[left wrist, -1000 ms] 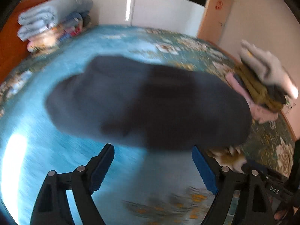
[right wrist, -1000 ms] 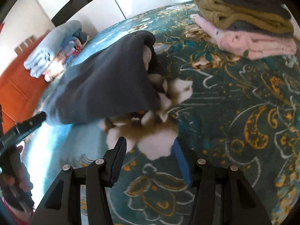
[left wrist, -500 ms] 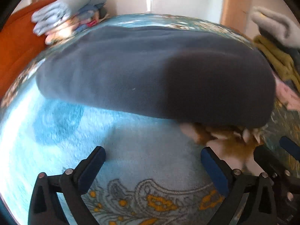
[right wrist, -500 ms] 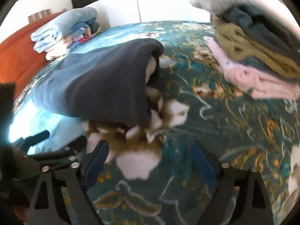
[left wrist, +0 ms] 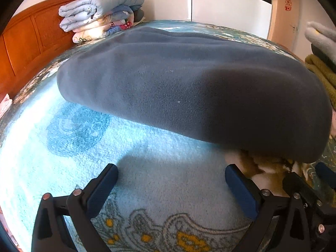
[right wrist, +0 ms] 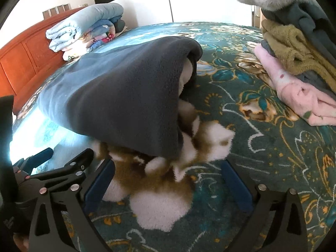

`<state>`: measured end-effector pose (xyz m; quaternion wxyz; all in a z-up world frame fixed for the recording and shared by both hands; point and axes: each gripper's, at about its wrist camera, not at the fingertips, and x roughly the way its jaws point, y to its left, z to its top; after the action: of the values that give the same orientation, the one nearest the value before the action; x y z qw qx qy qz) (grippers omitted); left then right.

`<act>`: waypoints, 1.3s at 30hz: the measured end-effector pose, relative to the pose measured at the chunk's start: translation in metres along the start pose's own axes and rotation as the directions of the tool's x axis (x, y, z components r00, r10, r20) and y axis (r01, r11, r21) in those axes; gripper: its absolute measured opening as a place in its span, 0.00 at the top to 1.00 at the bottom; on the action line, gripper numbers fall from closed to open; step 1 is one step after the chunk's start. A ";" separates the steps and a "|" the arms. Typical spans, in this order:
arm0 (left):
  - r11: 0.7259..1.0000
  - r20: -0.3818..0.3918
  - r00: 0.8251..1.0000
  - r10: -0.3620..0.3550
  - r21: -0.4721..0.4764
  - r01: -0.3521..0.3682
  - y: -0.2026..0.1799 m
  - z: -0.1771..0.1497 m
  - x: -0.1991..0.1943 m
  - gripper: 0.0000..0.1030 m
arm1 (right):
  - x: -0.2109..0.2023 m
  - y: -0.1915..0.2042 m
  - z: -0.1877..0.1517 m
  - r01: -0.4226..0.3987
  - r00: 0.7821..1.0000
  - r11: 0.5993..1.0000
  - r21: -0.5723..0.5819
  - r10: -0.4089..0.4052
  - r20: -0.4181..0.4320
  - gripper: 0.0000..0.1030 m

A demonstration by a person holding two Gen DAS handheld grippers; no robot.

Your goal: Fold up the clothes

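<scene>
folding the grey fleece [right wrist: 117, 96] is partway by the look of it: it lies doubled on the bed [right wrist: 262, 147], w/ a fluffy brown-and-white lining [right wrist: 166, 180] sticking out from under its near right corner. both grippers hover just short of the near edge, side by side. left gripper [left wrist: 171, 185] has its jaws spread wide, nothing between them but bedspread. right gripper [right wrist: 168, 183] is wide open too, empty, w/ the fluffy bit lying btwn and below its fingers, not pinched.

to do the next fold well imo: you want both layers, grey and fluffy, in each bite, else the lining slides out and the fold goes lumpy. come in low along the bed, slip the lower finger under the edge, close fully before lifting. keep the 2 grippers level and apart so the edge stays taut, then carry it over toward the far side. mind the stack of folded clothes [right wrist: 294, 63] on your right; it sits near, so don't swing wide. the blanket pile [left wrist: 100, 14] by the headboard [left wrist: 25, 40] is well clear.
</scene>
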<state>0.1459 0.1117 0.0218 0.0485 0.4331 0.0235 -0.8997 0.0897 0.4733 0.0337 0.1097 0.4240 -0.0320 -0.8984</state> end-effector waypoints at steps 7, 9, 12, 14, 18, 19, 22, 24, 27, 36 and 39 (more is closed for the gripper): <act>1.000 0.003 1.000 0.000 -0.001 0.000 0.001 0.000 0.002 0.00 | 0.001 0.000 -0.002 -0.008 1.000 1.000 0.004 0.008 0.001 0.00; 1.000 0.003 1.000 -0.003 -0.003 0.003 0.002 0.001 0.003 0.00 | 0.000 0.000 -0.001 -0.007 1.000 1.000 0.003 0.007 0.002 0.00; 1.000 0.002 1.000 -0.005 -0.004 0.005 0.003 0.000 0.003 0.00 | 0.000 0.001 -0.001 -0.010 1.000 1.000 -0.001 0.010 0.004 0.00; 1.000 0.002 1.000 -0.005 -0.004 0.005 0.003 0.001 0.003 0.00 | 0.000 0.001 -0.001 -0.009 1.000 1.000 -0.001 0.009 0.004 0.00; 1.000 0.001 1.000 -0.009 -0.006 0.009 0.005 0.002 0.003 0.00 | 0.000 0.000 -0.001 -0.010 1.000 1.000 0.002 0.010 0.001 0.00; 1.000 0.000 1.000 -0.010 -0.007 0.010 0.006 0.002 0.003 0.00 | 0.000 0.000 -0.001 -0.011 1.000 1.000 0.002 0.011 0.001 0.00; 1.000 -0.002 1.000 -0.015 -0.010 0.015 0.006 0.003 0.004 0.00 | 0.001 0.000 -0.001 -0.011 1.000 1.000 0.004 0.011 -0.001 0.00; 1.000 -0.002 1.000 -0.017 -0.011 0.017 0.006 0.003 0.003 0.00 | 0.001 0.001 -0.001 -0.011 1.000 1.000 0.005 0.011 -0.001 0.00; 1.000 -0.002 1.000 -0.018 -0.012 0.018 0.007 0.002 0.003 0.00 | 0.001 0.001 -0.001 -0.012 1.000 1.000 0.006 0.012 -0.001 0.00; 0.999 -0.005 0.999 -0.034 -0.025 0.034 0.010 0.001 0.003 0.00 | 0.001 0.001 -0.001 -0.007 1.000 1.000 0.003 0.007 -0.004 0.00; 0.999 -0.004 0.999 -0.033 -0.026 0.033 0.010 0.001 0.003 0.00 | 0.001 0.000 -0.001 -0.007 1.000 1.000 0.002 0.007 -0.004 0.00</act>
<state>0.1444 0.1018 0.0200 0.0389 0.4341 0.0425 -0.8990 0.0898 0.4726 0.0319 0.1125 0.4257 -0.0345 -0.8972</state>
